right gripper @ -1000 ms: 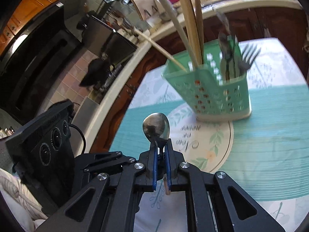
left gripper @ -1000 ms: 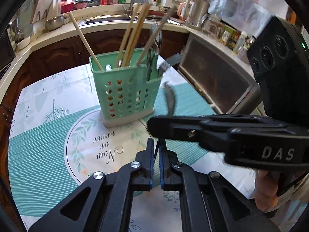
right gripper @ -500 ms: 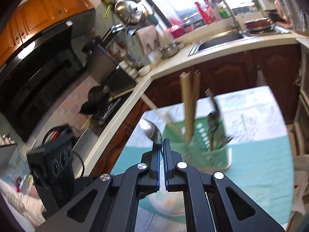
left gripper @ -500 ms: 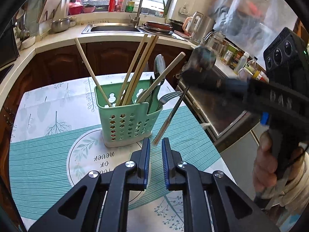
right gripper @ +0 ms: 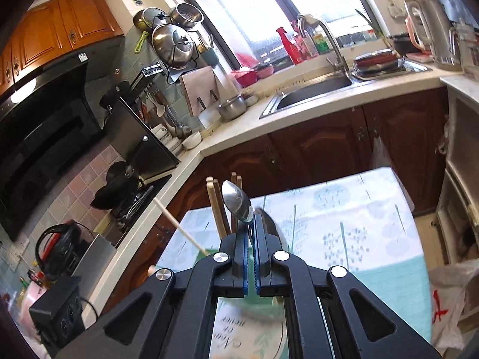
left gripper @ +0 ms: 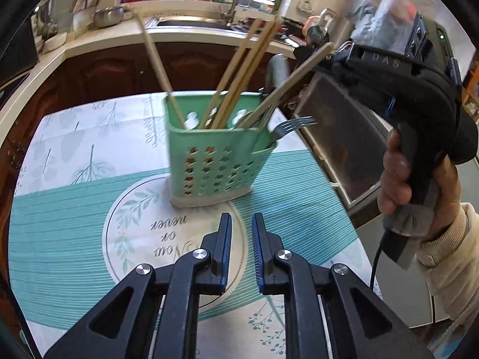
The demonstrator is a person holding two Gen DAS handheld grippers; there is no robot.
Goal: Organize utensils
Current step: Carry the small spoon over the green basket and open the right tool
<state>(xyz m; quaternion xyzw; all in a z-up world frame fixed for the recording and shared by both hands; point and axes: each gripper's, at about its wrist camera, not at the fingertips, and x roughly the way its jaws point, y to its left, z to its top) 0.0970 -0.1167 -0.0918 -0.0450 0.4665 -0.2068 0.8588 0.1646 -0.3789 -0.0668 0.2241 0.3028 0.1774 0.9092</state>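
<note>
So the spoon [right gripper: 238,202] is pinched in my right gripper [right gripper: 251,257], jaws clamped on its handle, bowl sticking out ahead and up, long axis running pretty much along the fingers. The caddy [left gripper: 215,155] sits on the table [left gripper: 74,203] below and just ahead of that hand; in the right wrist view I only catch the chopsticks [right gripper: 217,206] poking up right behind the spoon. From the left view the caddy's already stuffed: chopsticks, a fork [left gripper: 295,125] hanging out the right end. My guess is the spoon has to tip handle-down to drop into that right compartment. Right hand's clearly the nearer one. Left gripper [left gripper: 241,230] hangs low over the table, its jaws have just been opening, now slightly apart with nothing between them.
</note>
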